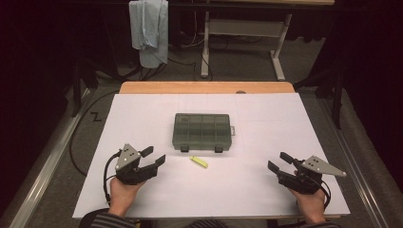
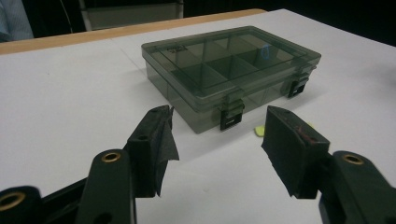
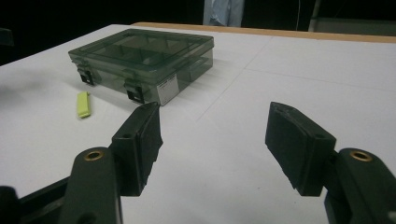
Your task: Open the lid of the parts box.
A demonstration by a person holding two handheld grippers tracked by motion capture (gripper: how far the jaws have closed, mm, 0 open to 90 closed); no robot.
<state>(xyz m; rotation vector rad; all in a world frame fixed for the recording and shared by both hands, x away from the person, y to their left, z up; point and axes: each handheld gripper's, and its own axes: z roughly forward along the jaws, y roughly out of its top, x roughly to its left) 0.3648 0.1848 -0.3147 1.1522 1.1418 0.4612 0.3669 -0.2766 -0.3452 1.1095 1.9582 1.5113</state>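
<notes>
Both claws sit low at the near edge of the white worktop (image 1: 142,199), one at each side, and both stand wide with nothing between their pads. The left claw (image 1: 153,156) is at the near left, held in the person's left hand (image 1: 122,192), its jaws angled in toward the middle; the right claw (image 1: 279,162) is at the near right in the right hand (image 1: 311,204), jaws also turned inward. Between them, well apart from either, sits the smoky transparent organiser box (image 1: 202,131) in the middle of the worktop, lid down, its two dark latches (image 2: 231,114) on the side facing the person (the dividers inside show through the lid, and the compartments look bare as far as one can tell). Just in front of the box, close to its near edge but not touching it, lies a small yellow-green piece (image 1: 199,162), flat on the white surface and slightly slanted. From the left gripper view the box (image 2: 229,70) fills the space beyond the open jaws; from the right gripper view the box (image 3: 144,60) sits up left with the yellow-green piece (image 3: 83,104) beside it. A pale cloth (image 1: 149,31) hangs in the background beyond the worktop.
</notes>
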